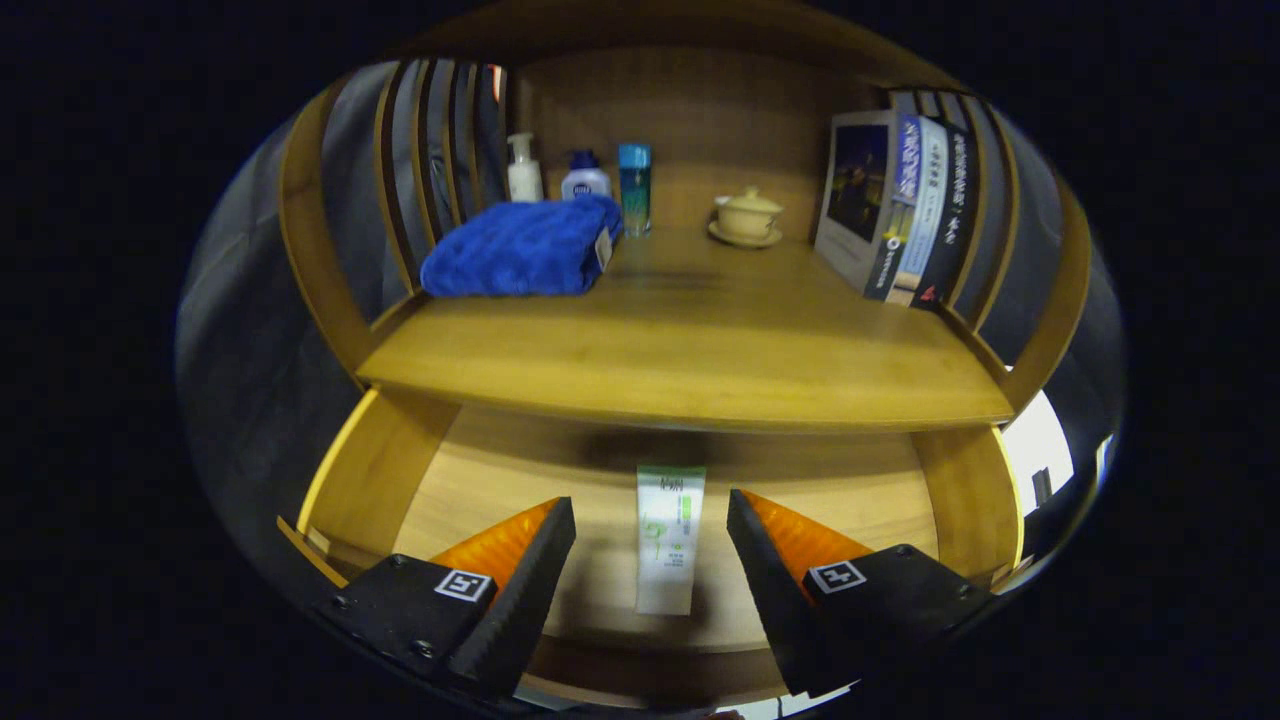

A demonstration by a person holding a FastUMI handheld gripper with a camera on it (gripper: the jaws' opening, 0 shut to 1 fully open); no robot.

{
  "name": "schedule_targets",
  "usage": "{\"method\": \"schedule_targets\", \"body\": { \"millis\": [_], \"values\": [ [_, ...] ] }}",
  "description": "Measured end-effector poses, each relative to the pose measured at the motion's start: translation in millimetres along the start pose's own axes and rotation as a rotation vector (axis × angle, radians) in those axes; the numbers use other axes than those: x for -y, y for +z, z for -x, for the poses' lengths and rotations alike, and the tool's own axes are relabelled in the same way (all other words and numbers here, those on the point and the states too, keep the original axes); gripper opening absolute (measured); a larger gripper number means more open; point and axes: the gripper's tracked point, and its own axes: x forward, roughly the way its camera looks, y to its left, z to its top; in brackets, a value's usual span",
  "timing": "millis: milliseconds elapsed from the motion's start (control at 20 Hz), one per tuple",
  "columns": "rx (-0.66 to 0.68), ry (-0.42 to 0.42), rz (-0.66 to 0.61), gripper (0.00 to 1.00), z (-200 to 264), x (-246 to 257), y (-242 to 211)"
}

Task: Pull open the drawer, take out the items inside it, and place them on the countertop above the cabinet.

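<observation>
Gripper view: we see the drawer (370, 480) pulled open under the countertop (690, 350), its wooden floor lit and in view. One item lies in it, a white tube (669, 540) with green print, flat on the drawer floor, long axis pointing away from us, its far end near the shadow under the countertop edge. The gripper (650, 540) hangs over the drawer with its fingers spread wide; the tube sits between them, touching neither, a clear gap on each side.

On the countertop, taking the tube as landmark: up and left of it we note a folded blue towel (520, 248). Behind the towel stand a white pump bottle (523, 170), a squat bottle with a blue cap (585, 178) and a tall teal bottle (634, 188). Straight beyond the tube, slightly right, a lidded cup on a saucer (746, 217). Far right of it, a row of books (900, 210) leans against the slatted side.
</observation>
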Motion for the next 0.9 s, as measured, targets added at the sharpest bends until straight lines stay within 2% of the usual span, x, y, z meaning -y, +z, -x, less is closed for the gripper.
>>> {"method": "schedule_targets", "body": {
  "millis": [200, 350, 600, 900],
  "values": [
    [-0.080, -0.049, 0.055, 0.99, -19.2, 14.6, -9.6],
    [-0.148, -0.035, 0.003, 0.99, -30.9, 14.3, -19.4],
    [-0.236, -0.043, 0.001, 0.99, -45.5, 21.3, -34.6],
    [-0.357, -0.038, -0.002, 0.90, -51.5, 25.9, -55.6]
  ]
}}
